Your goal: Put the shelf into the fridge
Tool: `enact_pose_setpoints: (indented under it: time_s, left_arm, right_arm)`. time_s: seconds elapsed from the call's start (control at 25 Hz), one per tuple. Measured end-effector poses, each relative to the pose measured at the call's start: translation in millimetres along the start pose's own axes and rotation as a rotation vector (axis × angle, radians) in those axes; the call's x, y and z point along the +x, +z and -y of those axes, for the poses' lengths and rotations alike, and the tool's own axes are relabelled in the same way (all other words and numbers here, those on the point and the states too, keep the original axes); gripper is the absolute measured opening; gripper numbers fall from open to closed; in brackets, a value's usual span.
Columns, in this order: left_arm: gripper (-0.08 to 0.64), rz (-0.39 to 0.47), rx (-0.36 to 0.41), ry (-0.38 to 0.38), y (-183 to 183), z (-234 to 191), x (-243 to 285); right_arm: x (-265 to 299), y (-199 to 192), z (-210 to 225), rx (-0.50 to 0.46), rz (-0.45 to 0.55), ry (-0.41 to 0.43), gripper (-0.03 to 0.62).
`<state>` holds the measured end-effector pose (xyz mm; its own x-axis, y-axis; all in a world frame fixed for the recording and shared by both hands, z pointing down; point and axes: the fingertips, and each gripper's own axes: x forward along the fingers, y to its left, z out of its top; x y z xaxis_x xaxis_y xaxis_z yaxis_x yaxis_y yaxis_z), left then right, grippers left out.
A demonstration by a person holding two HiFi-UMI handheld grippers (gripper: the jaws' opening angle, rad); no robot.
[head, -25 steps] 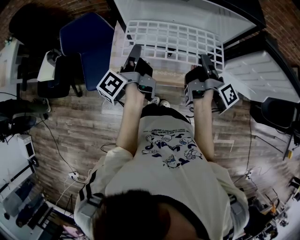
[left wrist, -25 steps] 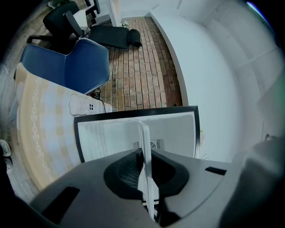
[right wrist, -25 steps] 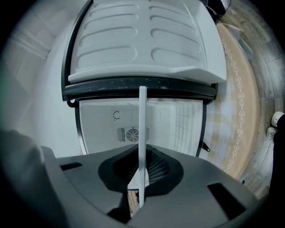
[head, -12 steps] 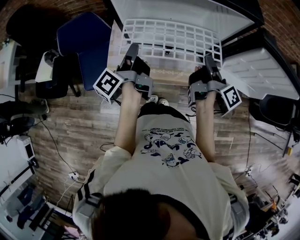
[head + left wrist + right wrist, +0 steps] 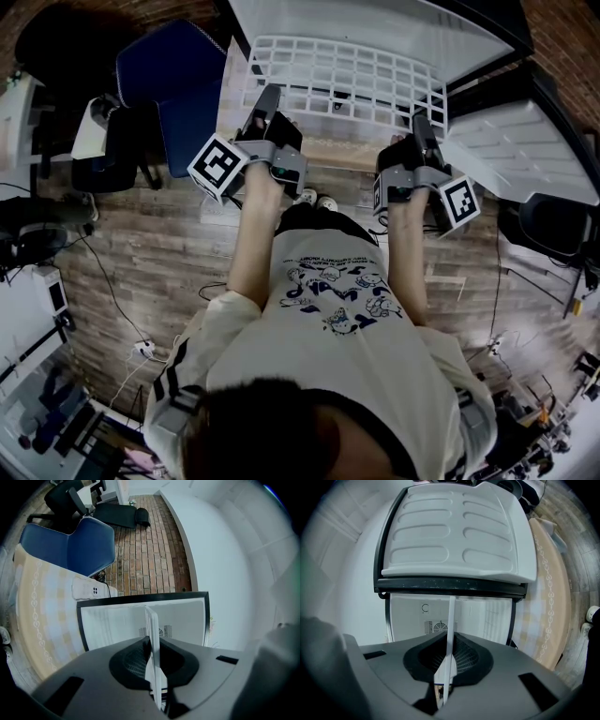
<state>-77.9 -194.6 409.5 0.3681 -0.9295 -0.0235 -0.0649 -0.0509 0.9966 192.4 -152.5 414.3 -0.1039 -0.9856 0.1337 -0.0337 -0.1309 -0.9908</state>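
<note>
The white wire-grid shelf (image 5: 342, 80) is held level in front of the open fridge (image 5: 375, 23). My left gripper (image 5: 267, 108) is shut on the shelf's near left edge. At the near right edge, my right gripper (image 5: 419, 127) is also shut on it. In the left gripper view the shelf (image 5: 153, 634) shows edge-on as a thin white strip pinched in the left gripper (image 5: 154, 667), with the fridge opening (image 5: 117, 620) straight ahead. The right gripper view shows the shelf (image 5: 450, 630) clamped in the right gripper (image 5: 446, 667), facing the fridge's inside (image 5: 487, 616).
The fridge door (image 5: 520, 150) hangs open at the right; its ribbed inner face (image 5: 454, 531) fills the top of the right gripper view. A blue chair (image 5: 173, 84) stands at the left, a power strip (image 5: 91, 590) on a patterned mat (image 5: 42, 620), and cables lie on the wood floor.
Both grippers and the shelf have shifted slightly forward toward the fridge. The right gripper has turned a little. Both grips are unchanged.
</note>
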Motion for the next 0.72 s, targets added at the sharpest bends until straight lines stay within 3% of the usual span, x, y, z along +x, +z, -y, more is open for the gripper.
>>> enact_pose_setpoints:
  time_s: [0.44, 0.72]
  left_arm:
    - [0.034, 0.021, -0.001, 0.044, 13, -9, 19]
    - [0.034, 0.021, -0.012, 0.026, 11, -10, 22]
  right_arm:
    - [10, -4, -3, 0.014, -0.009, 0.000, 0.046]
    - [16, -1, -2, 0.003, -0.001, -0.006, 0.046]
